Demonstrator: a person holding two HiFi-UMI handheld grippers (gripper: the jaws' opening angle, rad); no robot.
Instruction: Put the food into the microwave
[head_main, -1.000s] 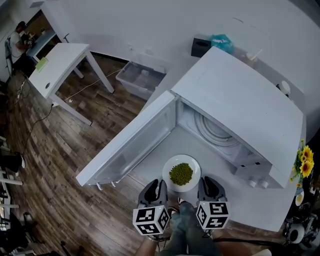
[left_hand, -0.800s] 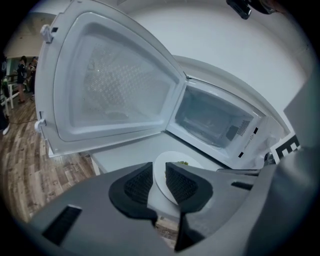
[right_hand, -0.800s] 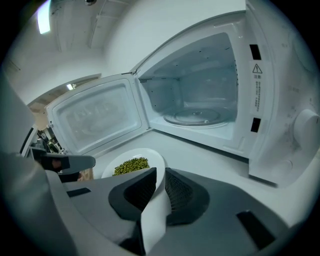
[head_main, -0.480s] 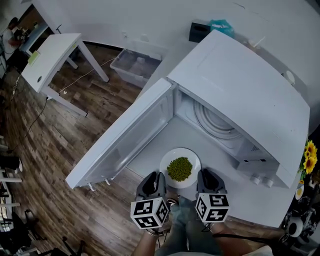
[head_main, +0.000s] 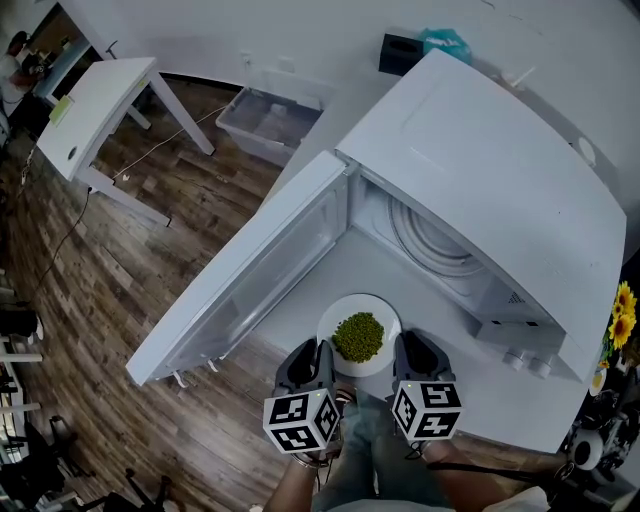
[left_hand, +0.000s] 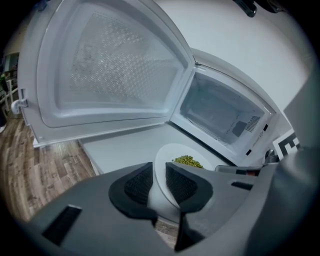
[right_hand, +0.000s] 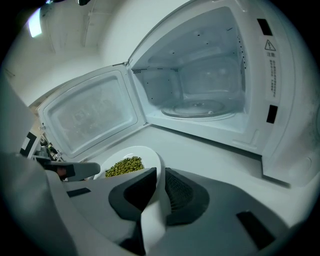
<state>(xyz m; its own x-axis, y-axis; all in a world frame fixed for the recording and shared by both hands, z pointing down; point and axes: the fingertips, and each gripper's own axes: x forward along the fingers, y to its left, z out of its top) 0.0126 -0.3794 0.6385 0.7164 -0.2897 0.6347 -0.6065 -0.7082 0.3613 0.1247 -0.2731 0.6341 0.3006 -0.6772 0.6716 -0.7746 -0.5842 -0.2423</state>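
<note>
A white plate (head_main: 341, 310) heaped with green peas (head_main: 359, 336) hangs just in front of the open white microwave (head_main: 480, 200). My left gripper (head_main: 322, 352) is shut on the plate's left rim (left_hand: 160, 167), and my right gripper (head_main: 398, 350) is shut on its right rim (right_hand: 155, 165). The peas (right_hand: 124, 166) show between both grippers. The microwave door (head_main: 250, 270) is swung wide to the left. Inside, the glass turntable (right_hand: 200, 107) lies bare in the cavity.
The microwave stands on a white counter (head_main: 540, 405). A white side table (head_main: 95, 110) and a clear plastic bin (head_main: 272, 115) sit on the wooden floor at the left. Sunflowers (head_main: 620, 320) stand at the right edge; control knobs (head_main: 525, 362) face me.
The plate and both grippers have shifted slightly up and left in the head view, staying in front of the open microwave. Both grips are unchanged.
</note>
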